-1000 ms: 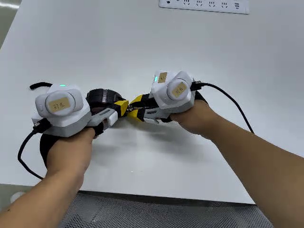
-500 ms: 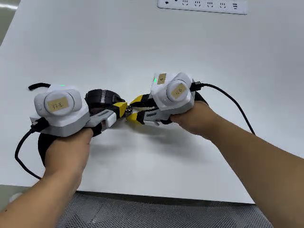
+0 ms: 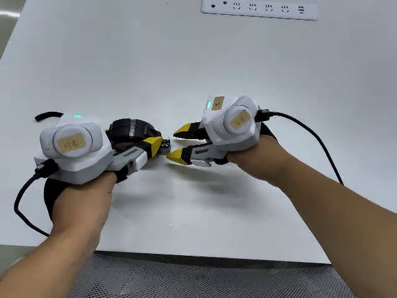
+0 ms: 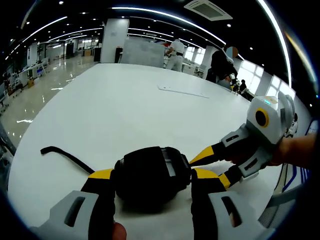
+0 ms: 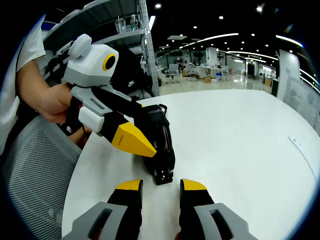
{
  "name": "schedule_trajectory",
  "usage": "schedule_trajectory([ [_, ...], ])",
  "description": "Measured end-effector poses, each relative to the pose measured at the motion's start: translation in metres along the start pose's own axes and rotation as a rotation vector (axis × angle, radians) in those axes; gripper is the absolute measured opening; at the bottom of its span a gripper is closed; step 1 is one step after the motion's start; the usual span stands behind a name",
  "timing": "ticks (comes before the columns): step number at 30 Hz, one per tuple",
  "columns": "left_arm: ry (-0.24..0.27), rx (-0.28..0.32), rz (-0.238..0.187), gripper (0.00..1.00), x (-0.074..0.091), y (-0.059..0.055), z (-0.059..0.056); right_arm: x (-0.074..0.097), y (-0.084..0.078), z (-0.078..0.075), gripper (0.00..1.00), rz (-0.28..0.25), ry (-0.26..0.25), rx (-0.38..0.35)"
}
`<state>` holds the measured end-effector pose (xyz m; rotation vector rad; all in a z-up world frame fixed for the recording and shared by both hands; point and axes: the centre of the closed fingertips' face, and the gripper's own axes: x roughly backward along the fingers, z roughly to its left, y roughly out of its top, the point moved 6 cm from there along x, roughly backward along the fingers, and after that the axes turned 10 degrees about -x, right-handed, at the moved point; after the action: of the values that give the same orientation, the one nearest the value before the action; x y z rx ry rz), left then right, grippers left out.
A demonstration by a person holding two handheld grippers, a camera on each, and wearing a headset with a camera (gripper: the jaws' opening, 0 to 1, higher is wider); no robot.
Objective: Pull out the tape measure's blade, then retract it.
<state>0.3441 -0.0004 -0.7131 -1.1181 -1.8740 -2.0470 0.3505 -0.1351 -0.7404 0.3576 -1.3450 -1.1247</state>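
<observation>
Tape measure (image 3: 131,131) sits on the bench (image 3: 186,56), clenched in the left claw (image 4: 152,176). Within the last 1 s the right claw (image 3: 178,143) has backed off from its mouth and now stands released, just apart. No blade seems drawn out, so the pull likely remains to do

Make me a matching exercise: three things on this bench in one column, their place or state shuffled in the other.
1 tape measure
2 right hand-held gripper
3 power strip

A at the far edge of the table
B open, jaws apart, facing the tape measure
C clamped in the left hand-held gripper

Pairs: 1-C, 2-B, 3-A
</observation>
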Motion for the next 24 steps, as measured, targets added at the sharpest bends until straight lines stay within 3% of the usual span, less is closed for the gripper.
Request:
schedule_trajectory([
  [3,-0.006,-0.002,-0.011,0.55,0.003,0.001,0.001,0.006,-0.001,0.002,0.28,-0.013,-0.015,-0.015],
  [12,-0.050,-0.037,0.007,0.55,0.010,-0.006,0.000,0.019,-0.012,0.010,0.36,-0.023,-0.061,-0.044],
  [24,-0.117,-0.100,0.011,0.62,0.024,-0.013,-0.006,0.039,-0.034,0.025,0.50,-0.042,-0.104,-0.127],
])
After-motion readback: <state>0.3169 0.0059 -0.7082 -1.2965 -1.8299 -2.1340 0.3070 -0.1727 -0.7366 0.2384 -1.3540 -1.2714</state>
